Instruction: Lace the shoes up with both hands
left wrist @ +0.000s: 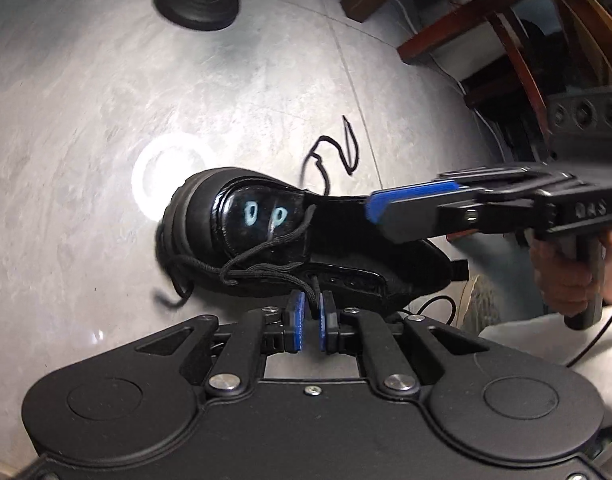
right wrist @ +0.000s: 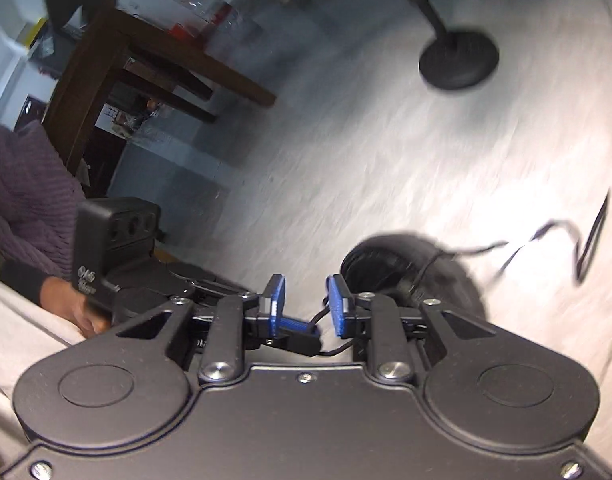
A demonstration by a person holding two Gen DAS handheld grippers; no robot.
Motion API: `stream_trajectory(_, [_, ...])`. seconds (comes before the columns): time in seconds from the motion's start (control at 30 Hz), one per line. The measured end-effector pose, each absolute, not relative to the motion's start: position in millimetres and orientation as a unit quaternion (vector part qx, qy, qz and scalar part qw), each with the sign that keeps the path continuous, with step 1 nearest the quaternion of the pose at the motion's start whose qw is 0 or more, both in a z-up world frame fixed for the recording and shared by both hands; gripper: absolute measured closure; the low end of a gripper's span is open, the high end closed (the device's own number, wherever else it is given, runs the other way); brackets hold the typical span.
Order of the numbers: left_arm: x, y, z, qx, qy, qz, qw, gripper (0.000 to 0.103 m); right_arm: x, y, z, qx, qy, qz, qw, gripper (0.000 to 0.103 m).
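Note:
A black shoe (left wrist: pixel 265 240) lies on the grey floor with its glossy toe to the left; in the right wrist view it is a blurred dark shape (right wrist: pixel 390 260). A black lace (left wrist: pixel 265 248) crosses its top, and a loose end (left wrist: pixel 338 152) curls on the floor behind it. My left gripper (left wrist: pixel 312 316) is shut on a strand of the lace at the shoe's near edge. My right gripper (right wrist: pixel 306 302) stands open with nothing pressed between its pads; in the left wrist view the right gripper (left wrist: pixel 372 208) reaches in over the shoe's opening. The left gripper (right wrist: pixel 312 332) shows just below the right one.
A round black stand base (left wrist: pixel 197 0) sits on the floor beyond the shoe. Dark wooden furniture (left wrist: pixel 486 20) fills the far right, seen as a table (right wrist: pixel 125 60) in the right wrist view. A person's hand (left wrist: pixel 562 272) and a purple sleeve (right wrist: pixel 25 200) are close by.

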State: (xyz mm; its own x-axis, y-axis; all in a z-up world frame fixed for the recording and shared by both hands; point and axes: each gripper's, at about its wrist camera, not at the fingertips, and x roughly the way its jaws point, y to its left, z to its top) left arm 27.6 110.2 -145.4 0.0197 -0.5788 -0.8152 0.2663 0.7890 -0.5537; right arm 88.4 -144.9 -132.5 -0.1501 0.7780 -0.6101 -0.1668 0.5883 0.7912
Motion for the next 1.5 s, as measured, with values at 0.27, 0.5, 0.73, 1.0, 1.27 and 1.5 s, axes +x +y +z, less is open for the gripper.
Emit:
stream_trajectory(0.27, [7, 91, -119, -0.021, 0.573, -0.361, 0.736, 0.095, 82, -136, -169, 0.301, 0.718, 0.336, 0.529, 0.041])
stream_trajectory(0.5, [-3, 77, -115, 0.019, 0.548, -0.397, 0.736, 0.095, 73, -129, -192, 0.326, 0.743, 0.321, 0.488, 0.049])
stream_trajectory(0.73, [-2, 74, -119, 0.018, 0.561, -0.401, 0.724, 0.095, 71, -101, -161, 0.167, 0.709, 0.371, 0.576, 0.054])
stream_trajectory(1.0, [-7, 75, -119, 0.023, 0.566, -0.403, 0.719, 0.095, 67, -76, -161, 0.107, 0.712, 0.388, 0.575, 0.054])
stream_trajectory(1.27, [0, 94, -118, -0.02, 0.573, -0.385, 0.723, 0.093, 65, -68, -171, 0.057, 0.711, 0.377, 0.591, 0.1])
stream_trajectory(1.5, [29, 160, -125, -0.212, 0.617, -0.295, 0.698, 0.052, 61, -69, -163, 0.044, 0.697, 0.39, 0.6, 0.1])
